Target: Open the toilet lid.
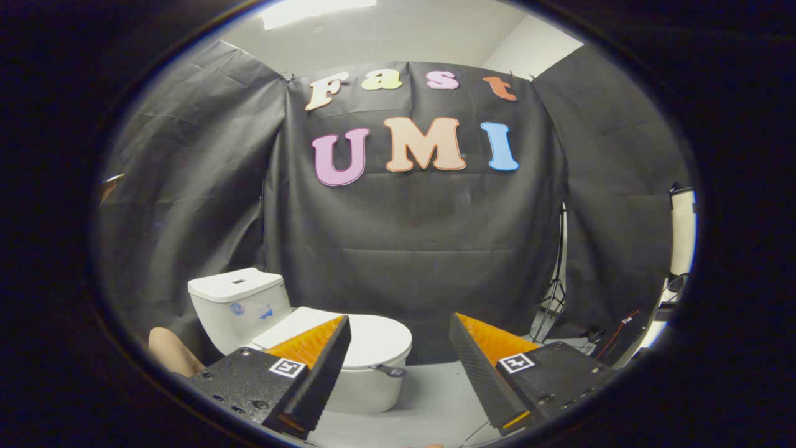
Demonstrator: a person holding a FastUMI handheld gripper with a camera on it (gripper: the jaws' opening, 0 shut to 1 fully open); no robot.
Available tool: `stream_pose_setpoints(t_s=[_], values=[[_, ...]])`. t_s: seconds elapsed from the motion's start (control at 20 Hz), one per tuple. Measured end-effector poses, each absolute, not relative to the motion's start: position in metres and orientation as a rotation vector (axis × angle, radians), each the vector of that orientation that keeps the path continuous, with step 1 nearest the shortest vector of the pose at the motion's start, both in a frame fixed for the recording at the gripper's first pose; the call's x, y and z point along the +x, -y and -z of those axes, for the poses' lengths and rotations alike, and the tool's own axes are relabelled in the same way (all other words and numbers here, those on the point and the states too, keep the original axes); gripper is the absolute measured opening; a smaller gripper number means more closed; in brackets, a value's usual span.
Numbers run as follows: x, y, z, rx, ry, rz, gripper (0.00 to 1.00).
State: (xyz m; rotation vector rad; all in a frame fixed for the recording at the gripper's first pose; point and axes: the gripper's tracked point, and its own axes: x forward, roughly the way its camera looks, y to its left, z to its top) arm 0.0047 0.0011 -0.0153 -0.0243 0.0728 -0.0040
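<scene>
A white toilet (367, 386) stands on the grey floor ahead, partly behind my left finger. Its lid (373, 339) lies flat and closed over the bowl, and a small dark tab (390, 371) sticks out at the lid's front edge. The white tank (239, 308) rises behind the lid, against the black cloth wall. My gripper (400, 323) is open, its two fingers spread wide with nothing between them. It hovers some way short of the toilet, with the lid just beyond the left fingertip.
Black cloth walls close the booth on three sides. A light stand (555, 280) and cables (612, 336) sit at the right corner. A person's bare limb (171, 351) shows beside the tank on the left. Grey floor (435, 398) stretches between the fingers.
</scene>
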Motion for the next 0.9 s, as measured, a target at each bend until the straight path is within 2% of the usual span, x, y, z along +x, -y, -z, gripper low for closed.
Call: stream_pose_setpoints(t_s=[0.6,0.9], values=[[0.014,0.010,0.018,0.005,-0.086,0.046,0.97],[0.050,0.014,0.027,0.021,-0.159,0.053,0.97]])
